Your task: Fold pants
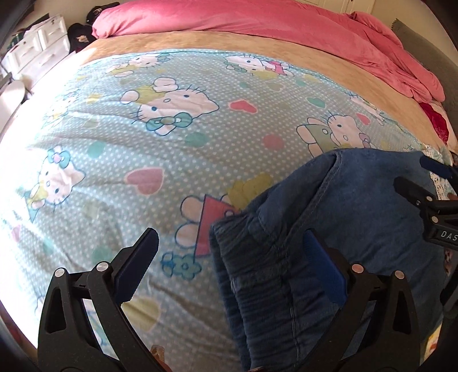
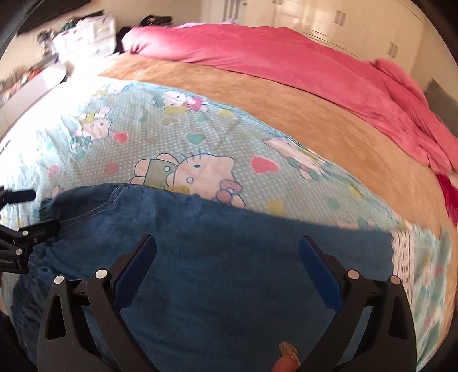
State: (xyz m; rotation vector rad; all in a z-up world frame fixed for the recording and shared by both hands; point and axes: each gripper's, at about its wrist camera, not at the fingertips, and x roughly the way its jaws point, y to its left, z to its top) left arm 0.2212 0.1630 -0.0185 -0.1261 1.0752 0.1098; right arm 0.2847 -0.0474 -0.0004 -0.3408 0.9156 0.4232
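Observation:
Blue denim pants (image 1: 357, 229) lie folded on the cartoon-cat bedsheet (image 1: 143, 128); the gathered elastic waistband (image 1: 257, 274) faces the left wrist camera. My left gripper (image 1: 232, 246) is open, its right finger over the waistband, its left finger over the sheet. My right gripper (image 2: 227, 249) is open just above the flat denim (image 2: 214, 271), holding nothing. The right gripper also shows at the right edge of the left wrist view (image 1: 423, 180), and the left gripper at the left edge of the right wrist view (image 2: 34, 209).
A tan blanket (image 2: 286, 108) and a pink duvet (image 2: 286, 57) lie across the far side of the bed. White drawers (image 1: 37, 48) stand off the bed's left corner. White wardrobe doors (image 2: 357, 25) line the back wall.

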